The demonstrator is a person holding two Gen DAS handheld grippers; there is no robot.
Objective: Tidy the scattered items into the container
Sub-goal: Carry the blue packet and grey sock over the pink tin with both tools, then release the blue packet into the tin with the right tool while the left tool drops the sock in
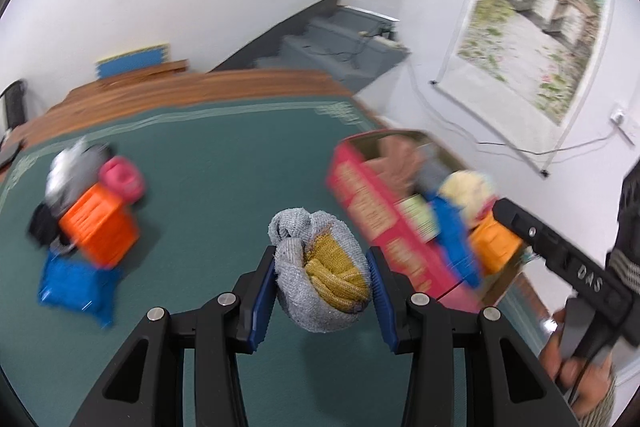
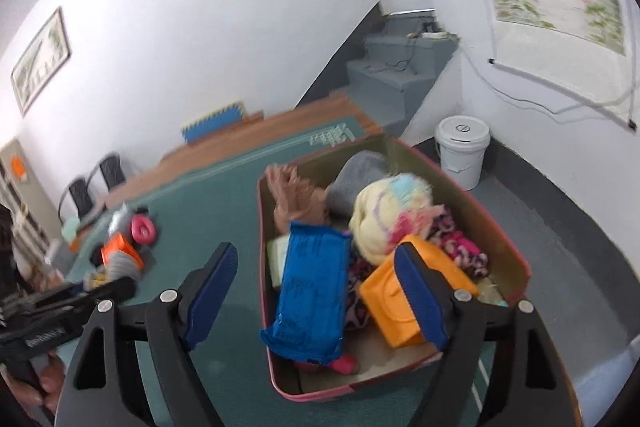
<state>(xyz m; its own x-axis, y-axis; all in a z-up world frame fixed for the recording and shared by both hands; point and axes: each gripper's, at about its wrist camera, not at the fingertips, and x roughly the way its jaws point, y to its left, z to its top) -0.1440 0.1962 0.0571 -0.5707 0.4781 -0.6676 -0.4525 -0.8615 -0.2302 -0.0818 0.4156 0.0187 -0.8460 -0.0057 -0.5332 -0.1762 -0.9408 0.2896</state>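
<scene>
The left gripper [image 1: 323,277] is closed on a rolled sock bundle [image 1: 320,267] – grey outside, mustard yellow inside – and holds it in the air above the green tabletop [image 1: 216,187]. Both blue pads press on the sides of the bundle.

The right gripper [image 2: 316,291] is open and holds nothing; it hangs over the near end of the cardboard box [image 2: 516,263]. This box, with pink outer walls, stands on the right part of the tabletop. Inside it lie a blue packet [image 2: 312,291], an orange packet [image 2: 400,291], a pale yellow fluffy cloth [image 2: 384,211], a brown cloth [image 2: 296,199] and a grey cloth [image 2: 356,175].

On the left part of the tabletop, well apart from the box, a small heap is not yet tidied – an orange packet [image 1: 98,227], a blue packet [image 1: 76,285], a pink round thing [image 1: 122,177] and some grey and black cloth [image 1: 68,175], all blurred
</scene>
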